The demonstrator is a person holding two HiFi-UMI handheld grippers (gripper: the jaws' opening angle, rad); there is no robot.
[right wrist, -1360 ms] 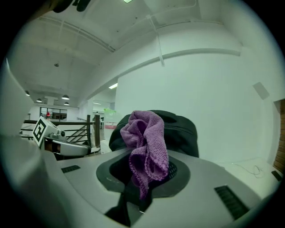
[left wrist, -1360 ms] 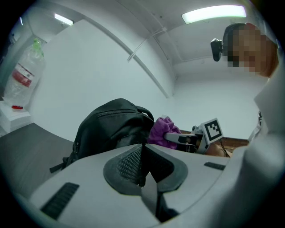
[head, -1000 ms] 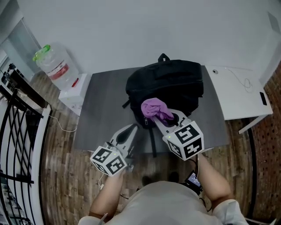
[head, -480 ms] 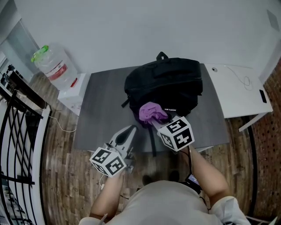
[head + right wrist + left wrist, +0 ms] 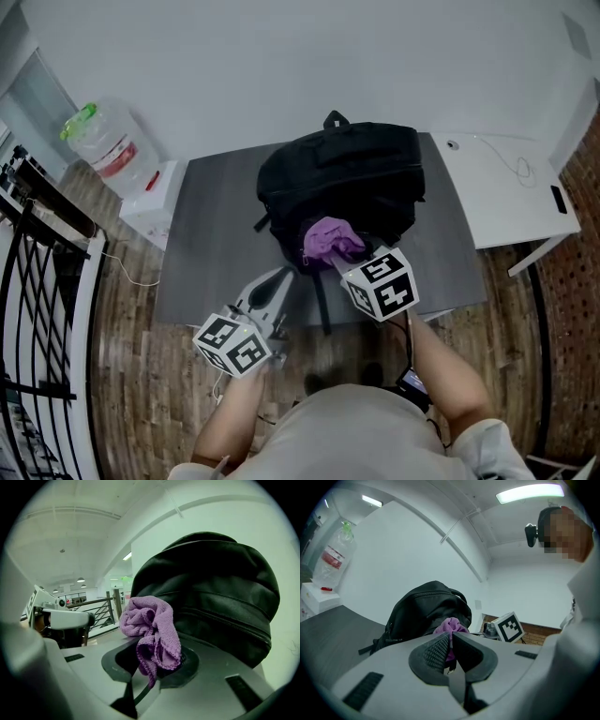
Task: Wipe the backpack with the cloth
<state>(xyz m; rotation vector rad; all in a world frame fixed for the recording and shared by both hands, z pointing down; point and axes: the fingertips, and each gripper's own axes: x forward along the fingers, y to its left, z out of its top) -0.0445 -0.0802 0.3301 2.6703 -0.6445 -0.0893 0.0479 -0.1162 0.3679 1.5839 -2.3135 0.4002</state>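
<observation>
Our right tool [image 5: 345, 261] grips the cloth [image 5: 326, 240], pressed onto the backpack [image 5: 342, 173]. Our left tool [image 5: 277, 279] hovers clenched, empty, just beside.

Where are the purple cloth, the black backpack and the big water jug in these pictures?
purple cloth [image 5: 328, 241], head view: middle of the bunched fabric.
backpack [image 5: 342, 173], head view: its broad upper panel.
water jug [image 5: 103, 141], head view: its clear body.

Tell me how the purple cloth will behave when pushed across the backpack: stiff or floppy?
Probably floppy: the purple cloth bunches and droops from the right gripper. Its looped weave likely drags, not slides. The backpack looks soft and may dent.
</observation>
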